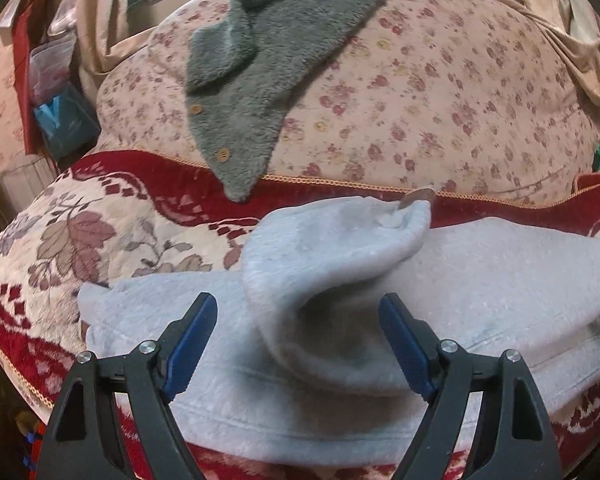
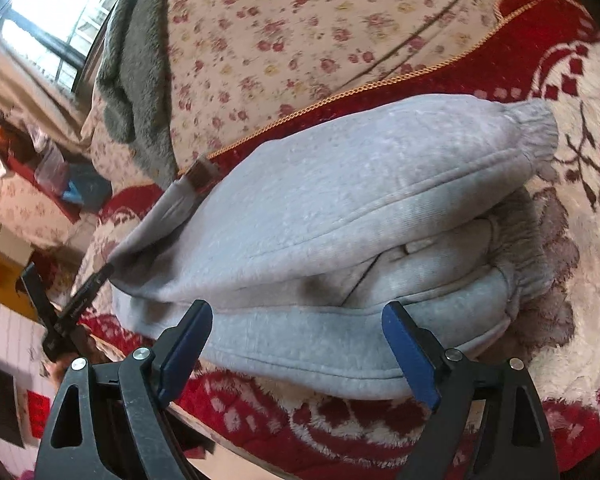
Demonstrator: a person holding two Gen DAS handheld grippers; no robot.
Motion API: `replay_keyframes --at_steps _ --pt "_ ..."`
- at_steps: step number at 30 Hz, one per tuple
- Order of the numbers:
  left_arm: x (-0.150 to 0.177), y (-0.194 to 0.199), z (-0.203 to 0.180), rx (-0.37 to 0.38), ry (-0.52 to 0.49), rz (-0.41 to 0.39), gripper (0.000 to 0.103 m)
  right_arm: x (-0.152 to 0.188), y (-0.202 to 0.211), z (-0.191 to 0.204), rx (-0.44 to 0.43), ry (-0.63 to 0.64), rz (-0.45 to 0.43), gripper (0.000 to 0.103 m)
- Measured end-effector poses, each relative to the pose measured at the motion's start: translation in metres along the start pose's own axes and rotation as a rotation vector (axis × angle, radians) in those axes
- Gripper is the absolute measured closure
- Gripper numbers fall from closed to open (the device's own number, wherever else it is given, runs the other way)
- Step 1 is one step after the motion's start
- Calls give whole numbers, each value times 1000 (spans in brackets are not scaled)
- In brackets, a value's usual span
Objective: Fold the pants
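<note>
Red floral blanket [image 2: 520,52] is spread under the grey pants [image 2: 340,200], already folded into layers. One raised flap remains unflattened; the left gripper [image 1: 298,340] and right gripper [image 2: 296,344] are spread wide, empty.

Pants [image 2: 340,208] pale grey – blanket [image 1: 100,232] red-cream floral – jacket [image 1: 260,80] grey-green.

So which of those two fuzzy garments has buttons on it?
The dark grey fleece garment draped over the flowered bedding shows two round wooden buttons. The light grey pants lying between the open jaws have none visible.
</note>
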State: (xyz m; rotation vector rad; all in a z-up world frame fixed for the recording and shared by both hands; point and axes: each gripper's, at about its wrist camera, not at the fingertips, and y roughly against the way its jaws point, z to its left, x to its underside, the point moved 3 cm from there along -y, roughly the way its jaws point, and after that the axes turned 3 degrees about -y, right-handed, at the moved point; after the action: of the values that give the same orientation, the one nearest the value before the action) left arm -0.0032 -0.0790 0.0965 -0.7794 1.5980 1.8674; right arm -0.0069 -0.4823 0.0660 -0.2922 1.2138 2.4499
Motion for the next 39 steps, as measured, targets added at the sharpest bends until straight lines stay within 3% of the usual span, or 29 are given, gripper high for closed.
replay_keyframes --at_steps 9,18,23,34,37,39 --pt "-13 -15 -30 -14 -88 7 20 -12 6 -13 -34 -68 -40 12" --pt "-25 -39 -52 -85 -194 30 20 -28 -9 -40 -84 -218 -52 11" --pt "-34 -54 -63 -101 -243 46 20 -38 -4 -39 -97 -212 -108 12" --pt "-51 -97 -105 -115 -385 103 20 -48 -17 -42 -97 -217 -84 12" --pt "-52 -110 -115 -111 -411 128 20 -49 -17 -44 -86 -206 -90 19" --pt "-51 -117 -118 -99 -414 147 25 -50 -18 -46 -56 -196 -92 38"
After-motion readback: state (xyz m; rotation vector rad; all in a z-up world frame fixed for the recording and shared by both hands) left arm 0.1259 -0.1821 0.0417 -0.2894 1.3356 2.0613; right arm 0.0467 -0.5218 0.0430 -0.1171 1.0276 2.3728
